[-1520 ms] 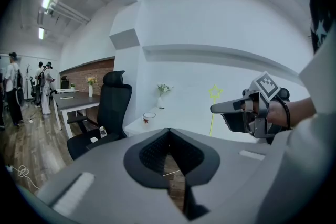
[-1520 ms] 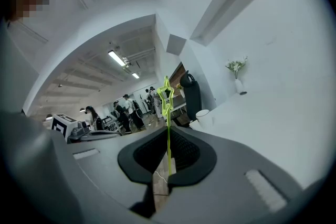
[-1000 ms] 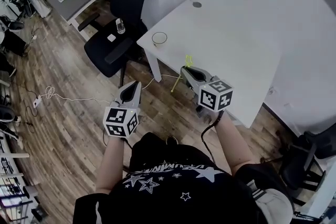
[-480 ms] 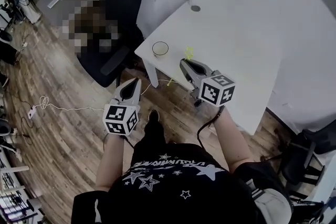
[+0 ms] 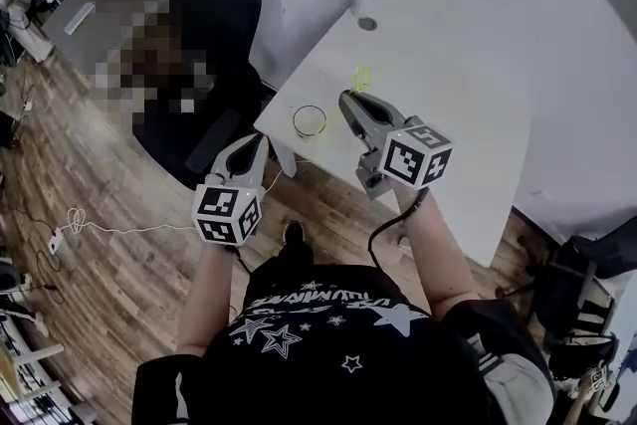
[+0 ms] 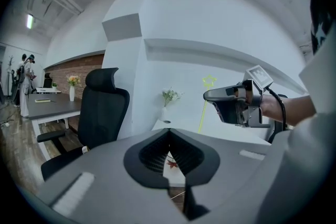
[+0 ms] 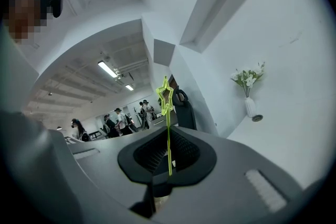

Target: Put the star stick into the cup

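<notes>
Step in hand: carry phase, stick not yet in cup. You are holding the right gripper [image 5: 347,99] over the desk [image 5: 468,85], its jaws clamped on the shaft of the star stick [image 7: 169,149]. The stick is standing nearly upright across the jaw tips, star end on top, shaft running down below the clamp point. In the head view the star is hovering above the desk surface, just beyond and to the right of the cup [image 5: 310,120]. The cup is standing upright just inside the desk corner nearest your left side. Stick and cup are near each other but apart; nothing is entering the rim yet.

You are carrying the left gripper [image 5: 255,143] off the desk, over the floor [image 5: 119,244] just short of that same corner, jaws pressed together with nothing between them. It is taking no part in the work.

Vase of flowers [image 5: 366,3] is sitting at the far edge of the desk, well apart from the cup.

Judgement, next move: you are needing to bring the lower tip of the shaft over the cup mouth, lower it inside the rim, then part the jaws. The cup looks light and is sitting close to the corner, so a sideways knock from shaft or jaw could push it off the edge.
</notes>
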Demonstrator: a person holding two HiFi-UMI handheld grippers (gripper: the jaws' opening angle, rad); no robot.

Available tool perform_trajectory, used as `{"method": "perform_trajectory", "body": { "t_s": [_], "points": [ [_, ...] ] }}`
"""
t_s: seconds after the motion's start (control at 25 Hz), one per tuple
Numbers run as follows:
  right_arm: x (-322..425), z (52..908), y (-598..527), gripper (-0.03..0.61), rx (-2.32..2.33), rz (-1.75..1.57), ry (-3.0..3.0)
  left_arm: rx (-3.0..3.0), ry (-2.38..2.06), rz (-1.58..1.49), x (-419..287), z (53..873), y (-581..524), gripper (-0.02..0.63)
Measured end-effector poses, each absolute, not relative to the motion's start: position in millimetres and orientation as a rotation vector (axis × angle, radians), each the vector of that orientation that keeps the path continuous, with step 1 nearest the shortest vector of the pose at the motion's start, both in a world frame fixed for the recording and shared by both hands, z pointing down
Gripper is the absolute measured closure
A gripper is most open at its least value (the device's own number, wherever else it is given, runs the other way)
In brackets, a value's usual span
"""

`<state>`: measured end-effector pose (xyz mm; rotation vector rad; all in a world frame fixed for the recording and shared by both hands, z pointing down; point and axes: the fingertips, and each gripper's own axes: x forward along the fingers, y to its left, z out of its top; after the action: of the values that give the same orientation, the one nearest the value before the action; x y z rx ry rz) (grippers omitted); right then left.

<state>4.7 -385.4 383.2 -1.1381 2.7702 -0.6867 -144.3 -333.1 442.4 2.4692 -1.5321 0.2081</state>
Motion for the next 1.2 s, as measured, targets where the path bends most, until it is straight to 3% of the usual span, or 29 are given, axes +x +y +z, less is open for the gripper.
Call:
{"method": "perform_trajectory", "body": {
  "t_s": [1.2],
  "points": [
    [-20.3,480.6,-464.2,0.548,-1.396,-0.897,2.753,2.527,-1.282,0.293,-161.9,483.5,-435.9,0.611]
  ]
}}
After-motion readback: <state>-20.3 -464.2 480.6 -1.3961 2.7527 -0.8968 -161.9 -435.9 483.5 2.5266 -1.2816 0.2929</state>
